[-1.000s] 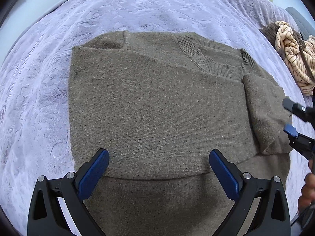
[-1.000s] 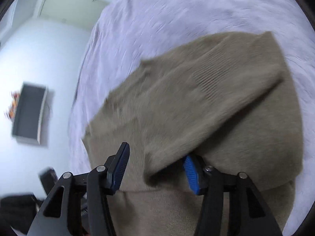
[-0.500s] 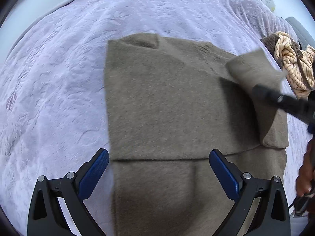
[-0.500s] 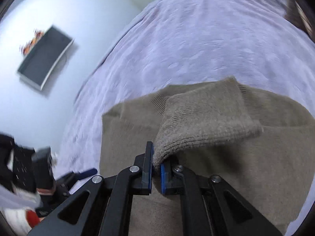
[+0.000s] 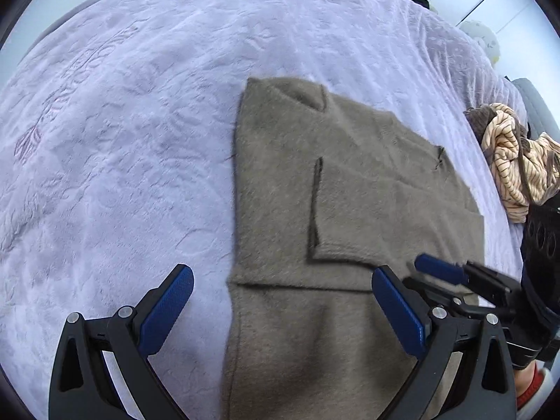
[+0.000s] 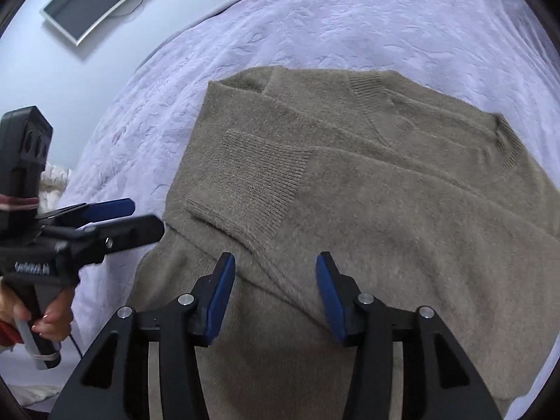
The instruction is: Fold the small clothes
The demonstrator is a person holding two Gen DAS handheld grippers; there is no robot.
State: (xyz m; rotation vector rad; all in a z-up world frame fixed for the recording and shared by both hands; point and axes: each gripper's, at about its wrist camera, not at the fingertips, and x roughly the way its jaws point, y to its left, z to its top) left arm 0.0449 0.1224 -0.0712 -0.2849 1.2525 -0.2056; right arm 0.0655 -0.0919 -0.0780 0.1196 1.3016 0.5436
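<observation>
— Where's the sweater [image 6: 367, 210]?
— Flat on the bed [image 5: 122, 122], both sleeves folded across the chest; one ribbed cuff [image 6: 252, 178] lies on top, just ahead of the right tool [image 6: 274, 294].
— Is that tool gripping it?
— No. Its jaws have just been opening and now stand partly apart above the knit, with nothing pinched.
— And the left tool [image 5: 280, 311]?
— Wide open, empty, over the sweater's lower edge. A striped garment [image 5: 507, 171] lies bunched near the bed's edge.

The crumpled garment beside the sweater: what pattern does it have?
Cream with thin dark stripes, best seen in the left wrist view.
</observation>
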